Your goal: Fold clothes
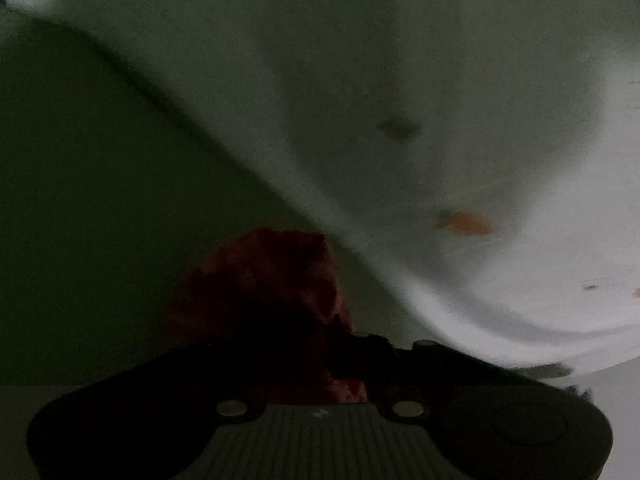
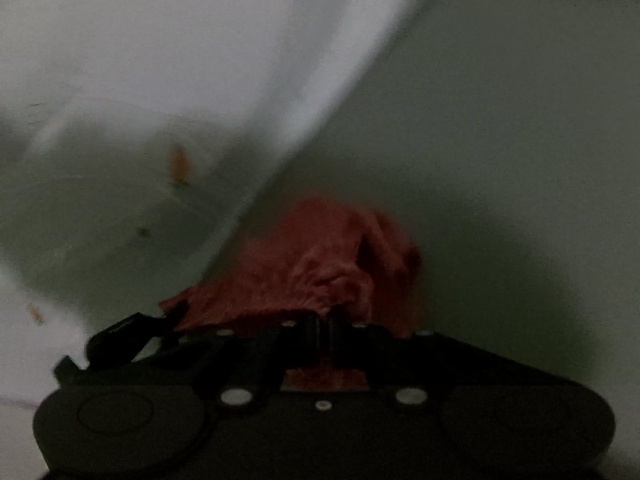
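Observation:
A red garment [image 1: 272, 280] is bunched up right in front of my left gripper [image 1: 320, 344]; the gripper is shut on the cloth, and its fingers are dark and mostly hidden by the fabric. In the right wrist view the same red garment [image 2: 320, 264] is bunched between the black fingers [image 2: 312, 324] of my right gripper [image 2: 326, 320], which is shut on it. Both views are dim and blurred.
A white surface [image 1: 520, 160] with small orange marks [image 1: 468, 223] curves across the left wrist view, beside a dull green area [image 1: 80, 200]. The right wrist view shows the same white surface [image 2: 160, 60], an orange mark [image 2: 179, 164] and the green area [image 2: 500, 140].

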Tool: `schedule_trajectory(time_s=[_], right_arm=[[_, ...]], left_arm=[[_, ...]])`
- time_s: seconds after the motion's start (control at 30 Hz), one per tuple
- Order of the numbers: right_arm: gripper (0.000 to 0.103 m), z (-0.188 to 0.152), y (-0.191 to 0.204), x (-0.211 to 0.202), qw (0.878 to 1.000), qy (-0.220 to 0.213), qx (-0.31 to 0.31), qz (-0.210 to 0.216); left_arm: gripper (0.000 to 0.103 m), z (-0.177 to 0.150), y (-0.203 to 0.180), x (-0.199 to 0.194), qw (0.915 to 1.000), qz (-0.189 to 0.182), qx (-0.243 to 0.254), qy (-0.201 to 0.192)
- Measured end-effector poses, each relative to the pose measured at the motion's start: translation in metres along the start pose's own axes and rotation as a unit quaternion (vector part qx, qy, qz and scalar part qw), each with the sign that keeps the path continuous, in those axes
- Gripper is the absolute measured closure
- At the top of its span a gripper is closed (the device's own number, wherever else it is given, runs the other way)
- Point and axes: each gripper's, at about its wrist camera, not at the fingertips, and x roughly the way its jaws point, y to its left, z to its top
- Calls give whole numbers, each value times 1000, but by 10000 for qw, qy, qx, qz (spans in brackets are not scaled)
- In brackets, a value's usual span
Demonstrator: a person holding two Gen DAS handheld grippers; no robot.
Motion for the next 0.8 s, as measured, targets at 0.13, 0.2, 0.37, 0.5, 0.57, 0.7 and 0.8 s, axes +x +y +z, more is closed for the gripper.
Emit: schedule_trajectory(time_s=[0.13, 0.2, 0.37, 0.5, 0.57, 0.7, 0.8], right_arm=[[99, 29, 24, -52, 9898, -872, -1045, 426], [99, 40, 30, -87, 9775, -1324, -1465, 744], [99, 61, 40, -173, 9367, -2251, -2151, 1600], [99, 60, 29, -241, 8995, -2793, -2509, 2233], [99, 56, 17, -253, 8941, -2816, -2703, 2198], [99, 51, -10, -260, 9037, -2275, -2919, 2153], [99, 43, -27, -276, 9010, -1967, -3195, 2179]], left_arm=[[94, -13, -59, -70, 9962, -359, 296, -734], [94, -24, -90, -107, 9909, -533, 505, -1124], [94, -66, -165, -208, 9631, -987, 1103, -2250], [94, -119, -205, -279, 9309, -1127, 1614, -3076], [94, -148, -210, -297, 9247, -1057, 1700, -3239], [94, -208, -201, -311, 9310, -548, 1646, -3212], [94, -251, -195, -337, 9369, -189, 1569, -3118]])
